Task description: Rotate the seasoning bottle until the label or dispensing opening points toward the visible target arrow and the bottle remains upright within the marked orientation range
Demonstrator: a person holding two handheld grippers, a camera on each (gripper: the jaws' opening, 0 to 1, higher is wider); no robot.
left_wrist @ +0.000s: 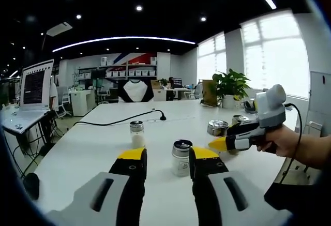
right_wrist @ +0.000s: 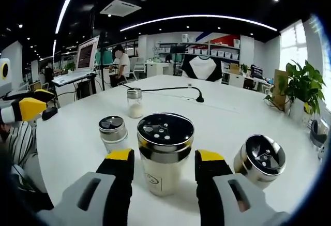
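A wide seasoning bottle (right_wrist: 164, 156) with a perforated steel lid stands upright between the jaws of my right gripper (right_wrist: 165, 156). The jaws flank it closely and look open. The same bottle (left_wrist: 217, 128) shows behind my right gripper (left_wrist: 219, 144), which a hand (left_wrist: 282, 140) holds. A smaller steel-lidded bottle (left_wrist: 181, 157) stands just ahead of my open left gripper (left_wrist: 167, 153), close to its right jaw. That small bottle (right_wrist: 113, 132) is left of the wide one. My left gripper (right_wrist: 26, 108) shows at the left edge.
A slim shaker (left_wrist: 137, 134) of white powder (right_wrist: 134, 103) stands farther out on the white table (left_wrist: 88, 153). Another steel-lidded jar (right_wrist: 260, 160) leans at the right. A black cable (left_wrist: 124, 119) crosses the table's far part. A potted plant (left_wrist: 230, 87) stands at its far right.
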